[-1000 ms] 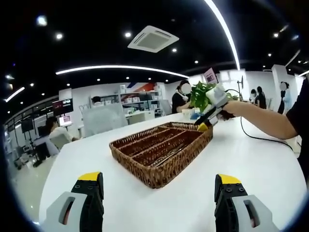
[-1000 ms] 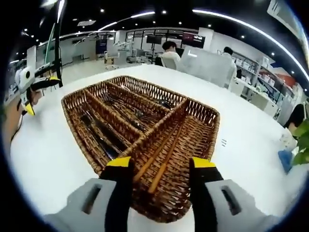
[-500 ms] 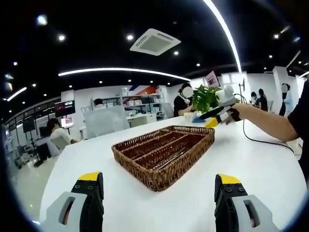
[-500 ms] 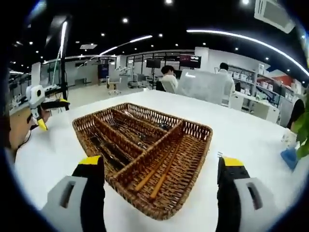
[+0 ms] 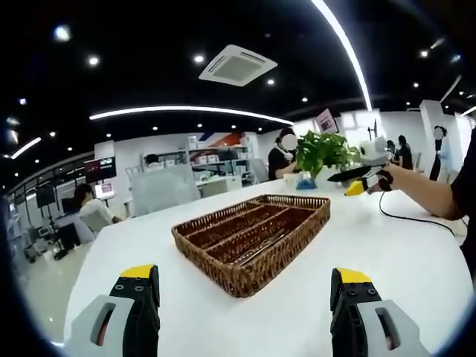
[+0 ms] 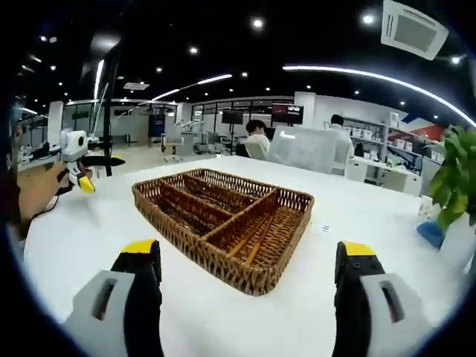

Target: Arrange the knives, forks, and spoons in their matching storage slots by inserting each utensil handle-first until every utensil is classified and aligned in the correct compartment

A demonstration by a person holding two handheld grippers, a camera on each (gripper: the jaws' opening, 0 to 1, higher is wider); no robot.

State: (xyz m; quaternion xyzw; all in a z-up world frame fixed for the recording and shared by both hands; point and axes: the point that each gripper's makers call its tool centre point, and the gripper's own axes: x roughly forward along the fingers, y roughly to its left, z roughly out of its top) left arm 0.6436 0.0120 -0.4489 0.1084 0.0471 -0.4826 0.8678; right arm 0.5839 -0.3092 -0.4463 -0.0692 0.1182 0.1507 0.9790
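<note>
The wicker tray (image 6: 223, 223) sits in the middle of the white table (image 6: 327, 305). Long utensils lie in its compartments; probably chopsticks (image 6: 249, 249) in the nearest one. Both the left gripper (image 5: 245, 316) and the right gripper (image 6: 249, 297) hang above the table, jaws spread wide, grasping nothing. A green plant (image 5: 321, 152) stands beyond the tray.

Grey tongs (image 5: 245, 301), black jaws, yellow tips; dark sleeve (image 5: 466, 175).

One wicker tray (image 6: 223, 223) sits at the centre of one white table (image 6: 357, 216). It has four compartments: three long, one crosswise. Two wooden chopsticks (image 6: 249, 249) lie in the crosswise one. The dark utensils (image 6: 186, 216) in the long ones are too indistinct to count. One plant (image 5: 321, 152) stands at upper right.
</note>
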